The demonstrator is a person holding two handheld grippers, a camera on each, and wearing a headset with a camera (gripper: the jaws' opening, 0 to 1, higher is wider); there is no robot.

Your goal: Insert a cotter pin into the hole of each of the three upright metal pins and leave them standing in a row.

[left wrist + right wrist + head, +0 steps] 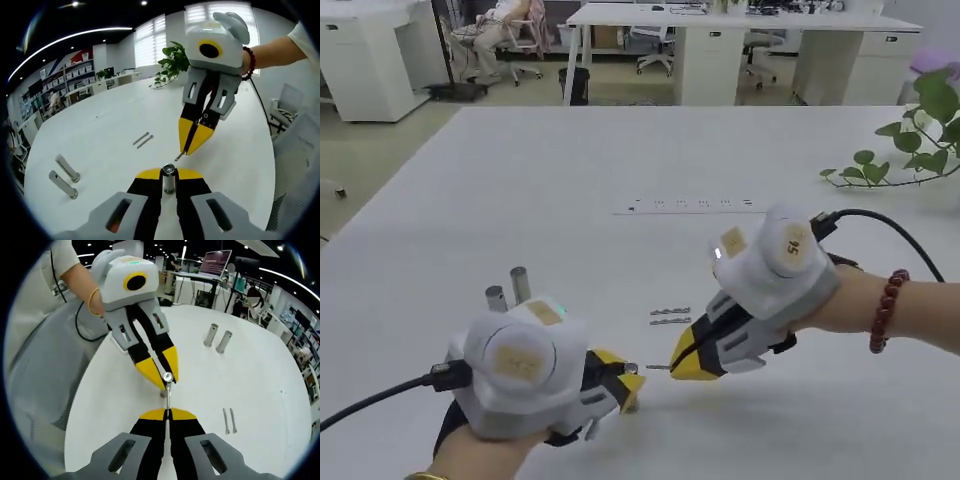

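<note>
My left gripper (628, 385) is shut on a short metal pin (169, 180) held just above the white table (620, 180). My right gripper (682, 365) is shut on a thin cotter pin (168, 399) and points it at that pin's top end (168, 376); whether the tip is inside the hole cannot be told. Two more metal pins (496, 298) (520, 285) stand upright side by side behind the left gripper. Two loose cotter pins (670, 316) lie flat between the grippers and the table's middle.
A white power strip (690, 205) lies flat farther back on the table. A leafy plant (910, 150) hangs over the right edge. Black cables trail from both grippers. Desks and office chairs stand beyond the far edge.
</note>
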